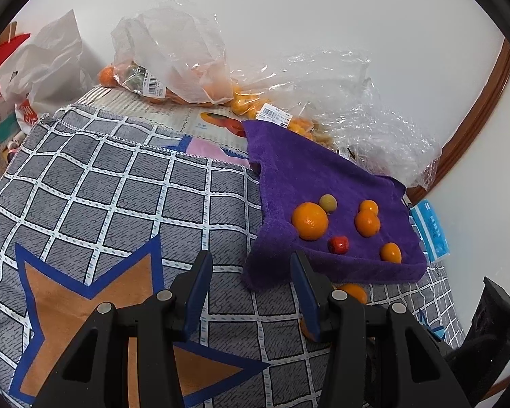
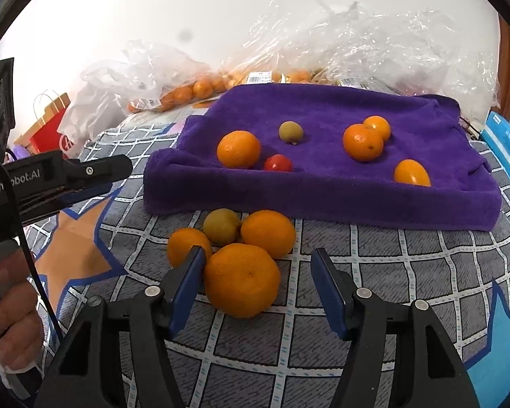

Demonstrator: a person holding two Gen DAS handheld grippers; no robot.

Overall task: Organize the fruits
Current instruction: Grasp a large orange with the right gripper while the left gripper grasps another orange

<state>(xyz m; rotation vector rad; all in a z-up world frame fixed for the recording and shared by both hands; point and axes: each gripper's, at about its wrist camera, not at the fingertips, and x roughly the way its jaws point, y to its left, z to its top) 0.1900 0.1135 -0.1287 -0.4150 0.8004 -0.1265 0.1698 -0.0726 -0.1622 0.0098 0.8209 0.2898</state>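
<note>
While the right gripper (image 2: pixel 258 280) stands with its blue-padded jaws spread and nothing clamped, the largest round orange mandarin (image 2: pixel 242 279) lies between them on the grey checked cloth with star pattern (image 2: pixel 374 261), close against the left pad and apart from the right one. Just beyond the jaws sit three more loose fruits in a touching cluster: a smaller orange mandarin (image 2: pixel 187 244) ahead to the left, a dull green-brown round fruit (image 2: pixel 221 226) straight ahead, and a medium orange mandarin (image 2: pixel 268 233) ahead to the right. Farther ahead lies the folded purple terry towel (image 2: pixel 323 200), which already bears six fruits. The step in hand appears to be picking the next loose fruit for transfer onto that towel. The next move likely calls for centring the jaws on the largest mandarin, closing gently so that the peel is not crushed, then lifting clear without nudging the neighbours. The left gripper (image 1: pixel 251 272) hovers with jaws spread and empty, the towel's near corner just ahead to its right.
</note>
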